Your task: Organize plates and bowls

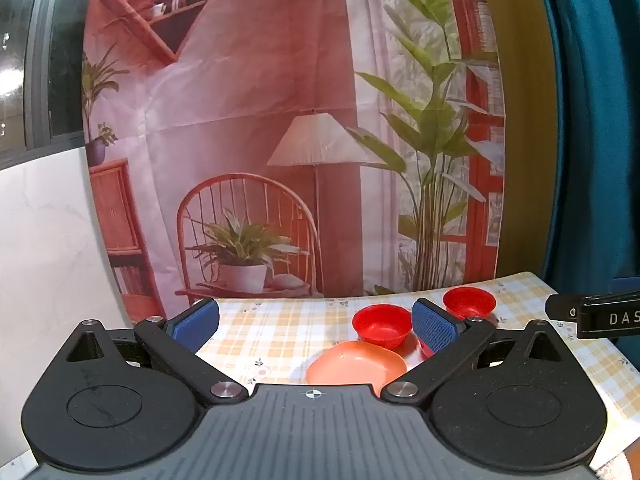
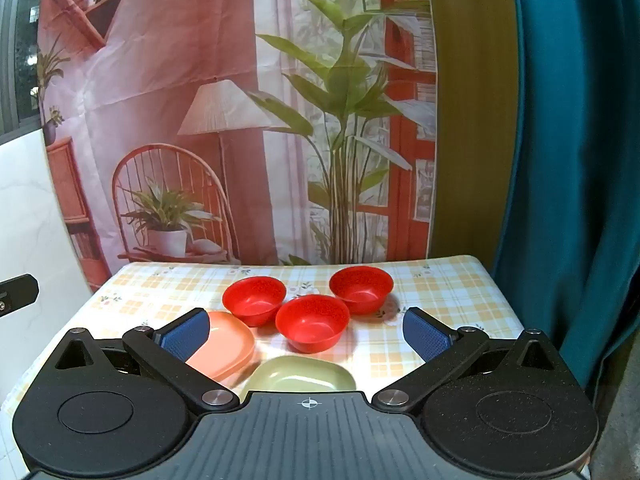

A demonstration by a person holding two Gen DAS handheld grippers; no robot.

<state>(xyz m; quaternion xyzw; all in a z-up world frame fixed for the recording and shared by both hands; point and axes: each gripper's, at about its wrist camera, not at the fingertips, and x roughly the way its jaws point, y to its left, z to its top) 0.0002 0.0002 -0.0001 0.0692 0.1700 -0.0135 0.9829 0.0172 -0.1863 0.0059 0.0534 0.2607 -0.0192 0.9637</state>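
Ready to stack the bowls
Both hand-held grippers, left (image 1: 316, 326) and right (image 2: 306, 334), are spread wide; go slowly to the middle red bowl (image 2: 313, 322) just ahead.

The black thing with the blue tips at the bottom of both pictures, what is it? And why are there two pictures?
Those are two grabbing tools, and a person holds one in each hand. Each has two fingers with blue pads and a small camera that looks forward between them. One picture comes from the left gripper, the other from the right gripper.

Both look at the same table with a checked tablecloth. On it stand three red bowls: a left one, a middle one and a right one. In front of them lie an orange plate and a green plate. Behind hangs a printed backdrop of a room.

Both tools are open and hold nothing.
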